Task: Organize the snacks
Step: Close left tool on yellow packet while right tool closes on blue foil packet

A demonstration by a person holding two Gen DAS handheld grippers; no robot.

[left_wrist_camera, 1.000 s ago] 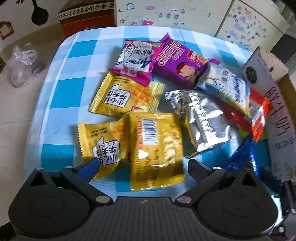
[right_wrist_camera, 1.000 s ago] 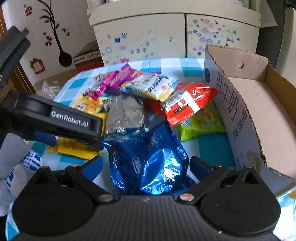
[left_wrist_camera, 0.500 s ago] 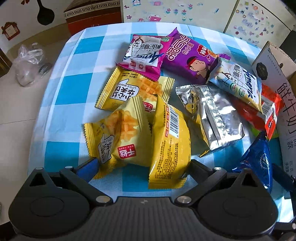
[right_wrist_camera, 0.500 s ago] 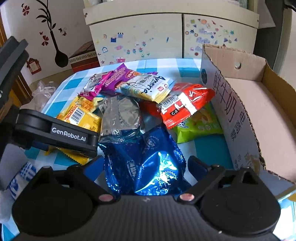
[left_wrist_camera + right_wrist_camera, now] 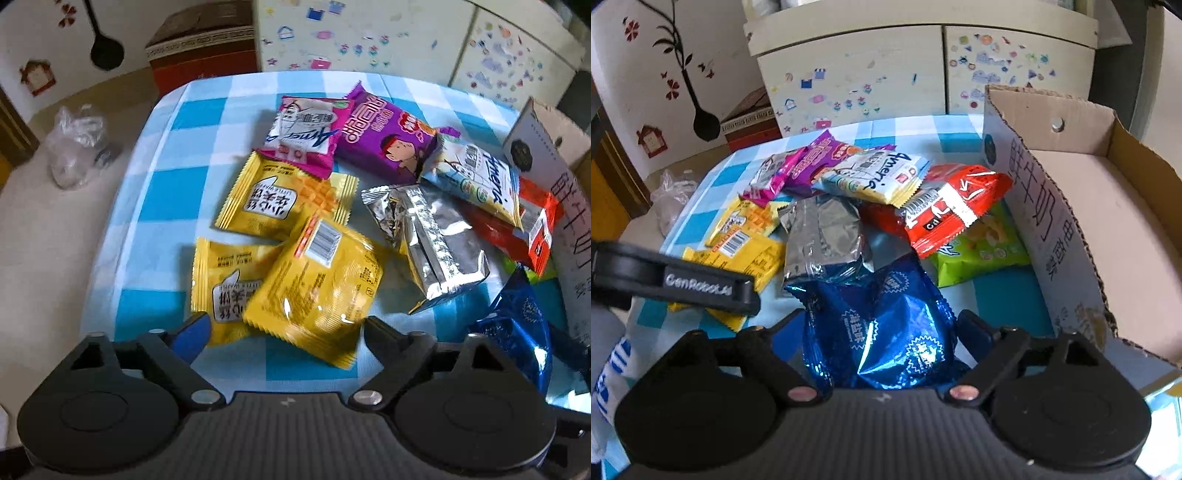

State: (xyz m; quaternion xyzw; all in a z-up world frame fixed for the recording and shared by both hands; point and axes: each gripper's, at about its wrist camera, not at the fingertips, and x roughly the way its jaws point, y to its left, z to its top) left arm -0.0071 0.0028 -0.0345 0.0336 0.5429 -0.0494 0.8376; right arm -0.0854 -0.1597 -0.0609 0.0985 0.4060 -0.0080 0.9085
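The blue-and-white checked tablecloth (image 5: pixel 155 206) fills the middle of the left wrist view, and the open brown cardboard box (image 5: pixel 1115 221) with printed side stands at the right of the right wrist view, its inside bare. Compared with a second ago, the two lower yellow foil snack packets have been pushed together: the barcode-side yellow packet (image 5: pixel 321 291), earlier lying flat and square to the frame, now sits tilted and overlaps the speech-bubble yellow packet (image 5: pixel 221 291) at lower left. Both lie between the fingers of the left gripper (image 5: pixel 284 332), whose jaws are closing; whether the pads press them cannot be told. In the right wrist view the crinkled blue foil snack bag (image 5: pixel 882 325) at lower centre bulges higher than before, sitting between the closing jaws of the right gripper (image 5: pixel 875 328), tips close against its sides. That gripper angles down toward the table; the left one, seen at mid-left with its black finger (image 5: pixel 701 284), points more steeply down. Behind lie the silver foil packet (image 5: pixel 823 236) and the red snack packet (image 5: pixel 953 206), centre.
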